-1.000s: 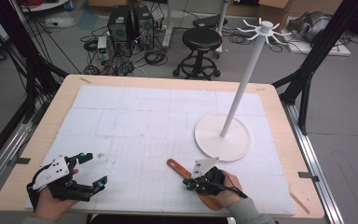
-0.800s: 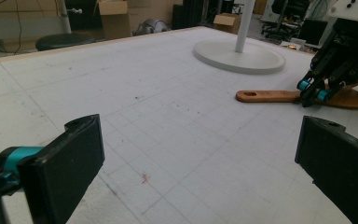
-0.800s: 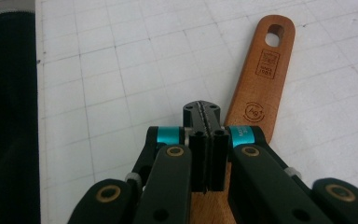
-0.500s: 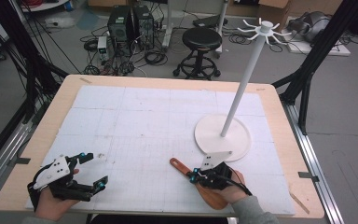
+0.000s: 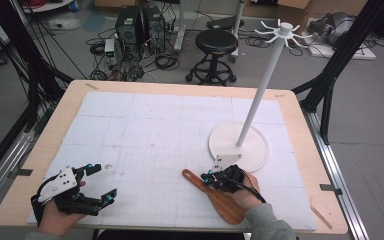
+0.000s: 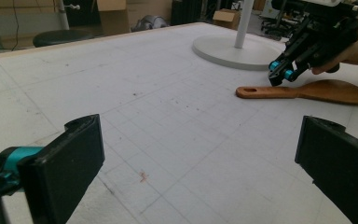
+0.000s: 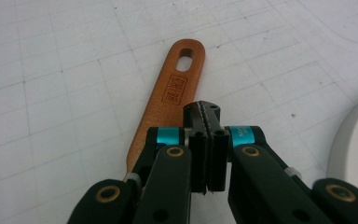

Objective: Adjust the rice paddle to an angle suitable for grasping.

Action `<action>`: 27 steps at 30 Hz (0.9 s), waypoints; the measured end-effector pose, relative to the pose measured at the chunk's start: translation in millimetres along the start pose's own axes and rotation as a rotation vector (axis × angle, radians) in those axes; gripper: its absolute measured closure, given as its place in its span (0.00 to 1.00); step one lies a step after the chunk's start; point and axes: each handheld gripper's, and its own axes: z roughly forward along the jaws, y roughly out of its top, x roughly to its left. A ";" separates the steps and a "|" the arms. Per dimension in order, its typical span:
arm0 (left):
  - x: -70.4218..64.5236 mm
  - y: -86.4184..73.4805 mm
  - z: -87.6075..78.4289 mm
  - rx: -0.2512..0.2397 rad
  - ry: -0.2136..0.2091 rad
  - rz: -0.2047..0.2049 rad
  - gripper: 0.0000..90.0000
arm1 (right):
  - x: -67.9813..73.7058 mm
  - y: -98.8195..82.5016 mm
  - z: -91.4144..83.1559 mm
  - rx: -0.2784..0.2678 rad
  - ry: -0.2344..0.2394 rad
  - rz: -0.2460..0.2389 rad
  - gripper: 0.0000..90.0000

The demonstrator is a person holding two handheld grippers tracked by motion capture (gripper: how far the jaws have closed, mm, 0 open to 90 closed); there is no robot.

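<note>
Right claw [image 7: 204, 122] closed empty above wooden spatula [image 7: 165, 112] handle; next: open, drop, grip it. Left claw [image 6: 200, 154] wide, idle.

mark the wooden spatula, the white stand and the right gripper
wooden spatula [image 7: 177, 88]: right gripper view, on its handle.
white stand [image 5: 252, 150]: high view, on its round base.
right gripper [image 7: 204, 112]: right gripper view, at its closed fingertips.

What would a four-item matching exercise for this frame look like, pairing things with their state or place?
Things:
1. left claw
2. right claw
3. wooden spatula
4. white stand

States or places:
A. upright on a round base, far right of the mat
B. jaws wide apart, nothing between
C. flat on the mat, hole end pointing away
D. jaws pressed together above the handle

Pairs: 1-B, 2-D, 3-C, 4-A
</note>
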 end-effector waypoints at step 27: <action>1.0 -1.1 -1.1 -0.002 0.006 -0.010 0.02 | 32.6 16.5 12.7 0.005 0.154 -0.124 0.99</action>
